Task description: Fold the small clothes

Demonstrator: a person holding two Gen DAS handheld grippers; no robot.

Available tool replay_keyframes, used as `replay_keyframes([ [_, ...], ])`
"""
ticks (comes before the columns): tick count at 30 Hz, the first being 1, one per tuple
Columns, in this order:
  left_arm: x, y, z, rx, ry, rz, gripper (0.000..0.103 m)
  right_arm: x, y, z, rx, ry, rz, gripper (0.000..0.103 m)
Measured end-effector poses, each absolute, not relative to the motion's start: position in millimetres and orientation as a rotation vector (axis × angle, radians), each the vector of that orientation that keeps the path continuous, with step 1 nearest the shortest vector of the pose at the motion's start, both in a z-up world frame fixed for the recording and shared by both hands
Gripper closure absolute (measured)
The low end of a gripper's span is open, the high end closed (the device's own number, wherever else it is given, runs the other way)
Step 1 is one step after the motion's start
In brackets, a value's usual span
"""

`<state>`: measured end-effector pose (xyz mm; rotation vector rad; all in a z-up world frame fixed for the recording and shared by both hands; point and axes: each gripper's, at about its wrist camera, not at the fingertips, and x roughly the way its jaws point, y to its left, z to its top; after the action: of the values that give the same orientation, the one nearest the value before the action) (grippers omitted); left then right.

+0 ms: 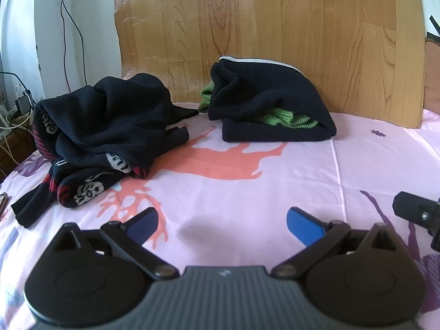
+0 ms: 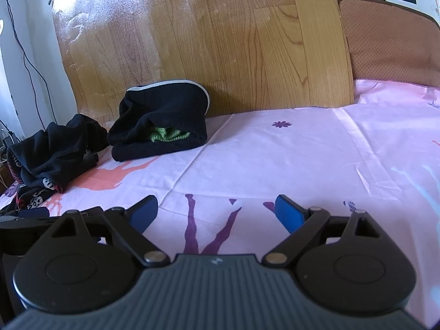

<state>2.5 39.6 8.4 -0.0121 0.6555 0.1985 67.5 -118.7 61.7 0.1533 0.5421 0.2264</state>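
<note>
Currently both grippers hover low over the pink printed bedsheet (image 1: 275, 192), neither touching cloth. Left gripper (image 1: 222, 224): jaws spread wide, nothing between the blue pads (image 1: 304, 224); only sheet shows in the gap. Right gripper (image 2: 217, 214): jaws likewise wide apart and empty, over a purple print on the sheet. Part of the right gripper's black body shows at the right edge of the left wrist view, just beside the left gripper.

Unfolded pile of black clothes (image 1: 110, 126) lies crumpled at the left side of the bed, ahead and left of the left gripper; white skull motifs and red stripes are visible on the lower garment. Folded black stack (image 1: 264, 104) sits further back, against the wooden board (image 1: 261, 27), with a green knit piece (image 1: 280, 118) tucked between its layers and a white trim along the top edge. Pile and stack lie close together; whether they touch I cannot tell.

Brown cushion (image 2: 390, 41) stands right of the board. Cables (image 1: 66, 27) hang on the wall at left.
</note>
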Motion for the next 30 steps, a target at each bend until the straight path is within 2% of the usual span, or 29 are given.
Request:
replay_keyframes([
  [30,3.6,36.9,7.7,0.012,0.665,0.202,0.000,67.6,-120.1,61.6,0.153,0.542,0.231,0.009],
])
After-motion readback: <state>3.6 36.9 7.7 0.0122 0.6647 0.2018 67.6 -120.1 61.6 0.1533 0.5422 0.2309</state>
